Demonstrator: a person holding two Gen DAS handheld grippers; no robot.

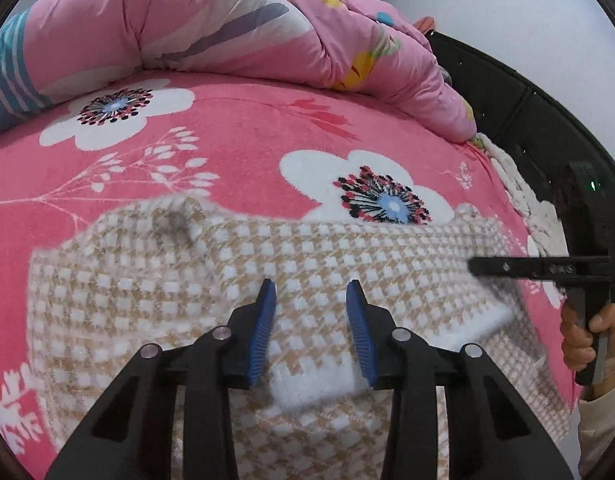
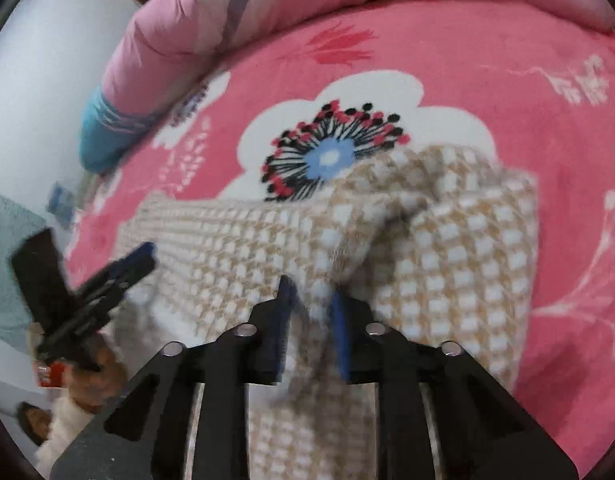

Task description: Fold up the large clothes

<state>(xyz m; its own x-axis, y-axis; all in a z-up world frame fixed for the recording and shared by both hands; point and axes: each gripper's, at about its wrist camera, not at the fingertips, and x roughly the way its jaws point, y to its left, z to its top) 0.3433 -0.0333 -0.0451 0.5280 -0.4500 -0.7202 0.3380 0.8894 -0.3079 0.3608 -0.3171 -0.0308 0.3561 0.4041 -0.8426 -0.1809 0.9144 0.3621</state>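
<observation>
A beige and white houndstooth knit garment (image 1: 235,292) lies partly folded on a pink flowered bed blanket (image 1: 243,128). My left gripper (image 1: 311,292) hovers over it with its blue pads apart and a white ribbed hem (image 1: 315,384) lying between them. My right gripper (image 2: 309,292) has its blue pads close together on a raised fold of the same garment (image 2: 447,240). The right gripper also shows in the left wrist view (image 1: 479,267) at the garment's right edge. The left gripper shows in the right wrist view (image 2: 143,256) at the left.
A rolled pink quilt (image 1: 235,20) lies along the far side of the bed. A dark bed frame (image 1: 519,92) runs along the right edge. A white wall (image 2: 47,60) stands beyond the bed.
</observation>
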